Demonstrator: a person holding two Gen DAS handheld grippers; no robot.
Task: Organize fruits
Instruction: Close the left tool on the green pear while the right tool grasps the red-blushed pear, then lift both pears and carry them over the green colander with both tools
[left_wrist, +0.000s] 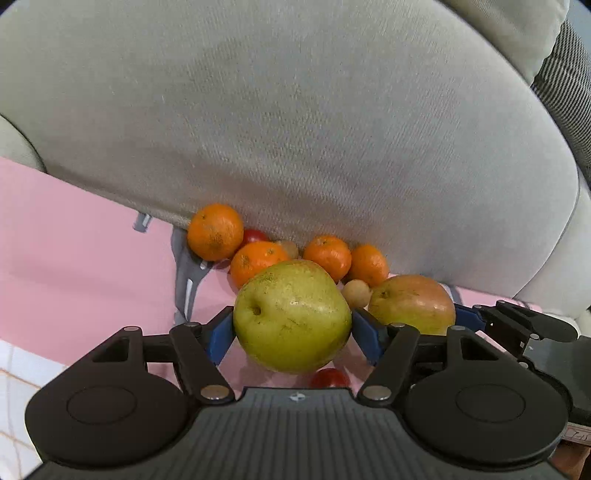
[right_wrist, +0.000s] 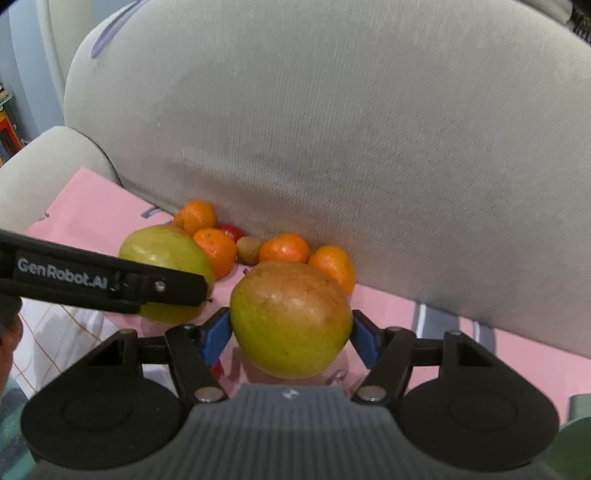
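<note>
My left gripper (left_wrist: 291, 326) is shut on a large green apple (left_wrist: 291, 317), with a blue pad pressing on each side. In the right wrist view the same apple (right_wrist: 162, 247) shows behind the left gripper's black finger (right_wrist: 173, 286). My right gripper (right_wrist: 291, 330) is shut on a green-and-red apple (right_wrist: 291, 317), also gripped at both flanks. In the left wrist view this apple (left_wrist: 413, 302) sits just right of the green one. Both fruits are held over the pink cover (left_wrist: 74, 240), close side by side.
Several tangerines (left_wrist: 214, 230) lie against the grey sofa cushion (left_wrist: 295, 129), with small red fruits (left_wrist: 255, 234) and small brown ones (left_wrist: 356, 291) among them. Another red fruit (left_wrist: 328, 378) lies under the green apple. A sofa armrest (right_wrist: 55, 166) rises at the left.
</note>
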